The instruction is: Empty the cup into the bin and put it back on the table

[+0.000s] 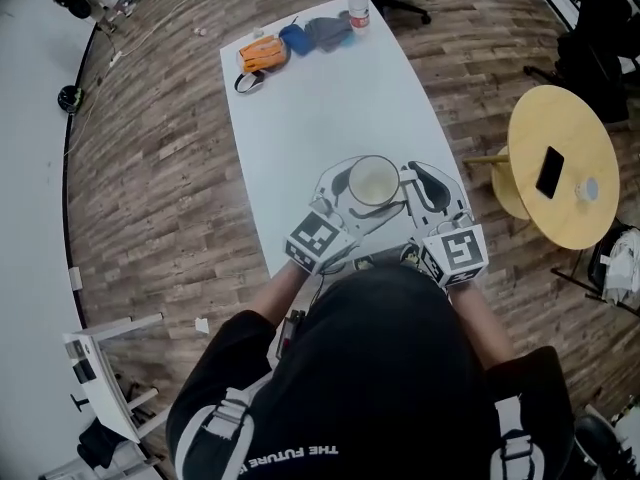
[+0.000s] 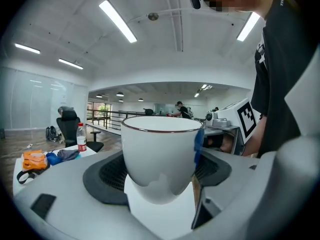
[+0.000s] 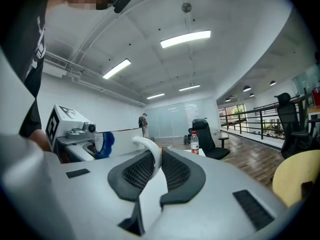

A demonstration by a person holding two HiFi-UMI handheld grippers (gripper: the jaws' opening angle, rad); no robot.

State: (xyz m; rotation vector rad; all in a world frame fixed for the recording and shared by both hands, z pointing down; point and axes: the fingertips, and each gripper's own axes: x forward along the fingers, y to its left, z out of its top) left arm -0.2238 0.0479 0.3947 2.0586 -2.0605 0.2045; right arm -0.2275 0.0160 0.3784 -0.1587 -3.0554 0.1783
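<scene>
Upright cup (image 1: 373,181) at the counter's (image 1: 320,108) near edge, its body clamped in the left gripper's (image 2: 160,171) fingers; the right gripper's (image 3: 157,166) narrow fingers pinch its right-pointing handle (image 3: 150,148).

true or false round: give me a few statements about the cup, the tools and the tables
1. The cup stands between the left tool's jaws. True.
2. The right tool is empty. False: its jaws pinch the cup's handle.
3. A phone lies on the round table. True.
4. The bottle stands beside the cup. False: it stands at the white table's far end, and the cup is at the near end.
5. The cup lies on its side. False: it is upright.
</scene>
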